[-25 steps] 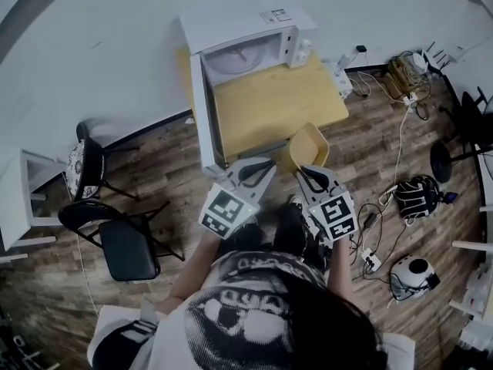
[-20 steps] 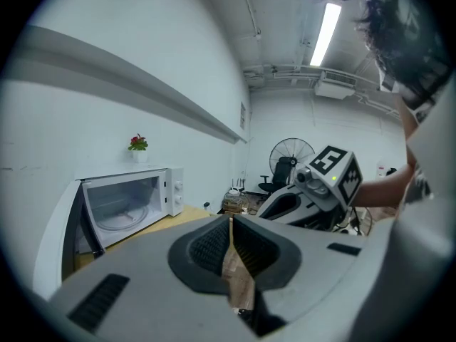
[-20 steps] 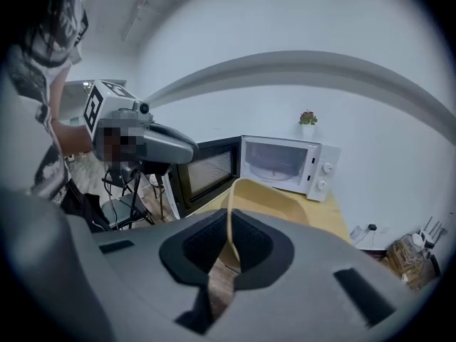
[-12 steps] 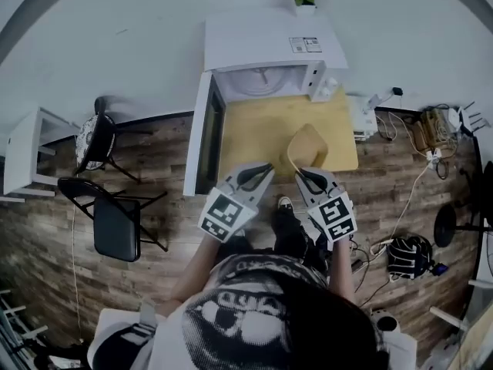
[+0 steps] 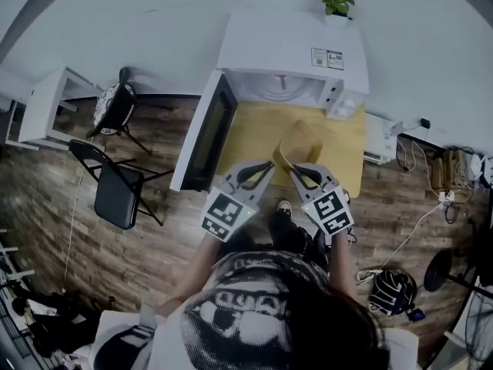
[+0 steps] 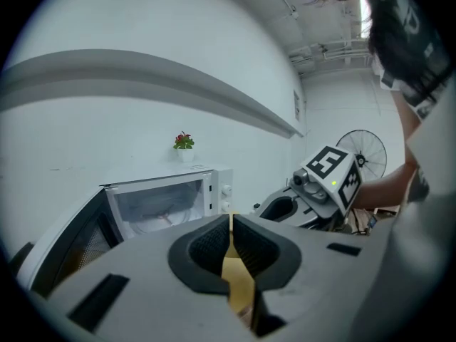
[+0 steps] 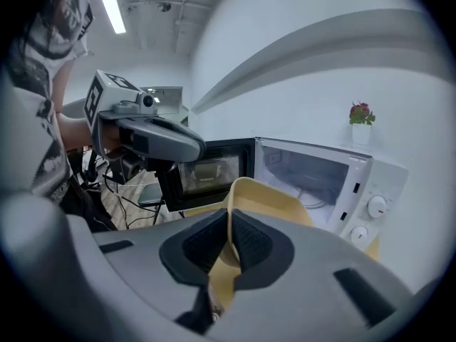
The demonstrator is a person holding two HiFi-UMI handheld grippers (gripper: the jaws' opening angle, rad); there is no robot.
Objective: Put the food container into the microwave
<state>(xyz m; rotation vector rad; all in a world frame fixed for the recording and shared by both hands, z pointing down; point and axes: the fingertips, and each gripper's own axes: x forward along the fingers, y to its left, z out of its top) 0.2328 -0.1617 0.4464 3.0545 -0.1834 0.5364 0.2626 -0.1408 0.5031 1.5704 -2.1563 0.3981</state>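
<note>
No legible text is showing anywhere. A label [image 5: 327, 58] is sitting on top of the microwave [image 5: 285, 45], but its print is appearing too small to read.

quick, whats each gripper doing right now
left gripper: closed on the container rim
right gripper: closed on the container rim too

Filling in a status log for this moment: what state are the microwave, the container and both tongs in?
Microwave door: swung wide open.
Microwave: nothing seen inside.
Food container: held up by its rim before the opening, not yet inside.
Right tongs: shut on the container's rim.
Left tongs: shut, holding nothing.
</note>
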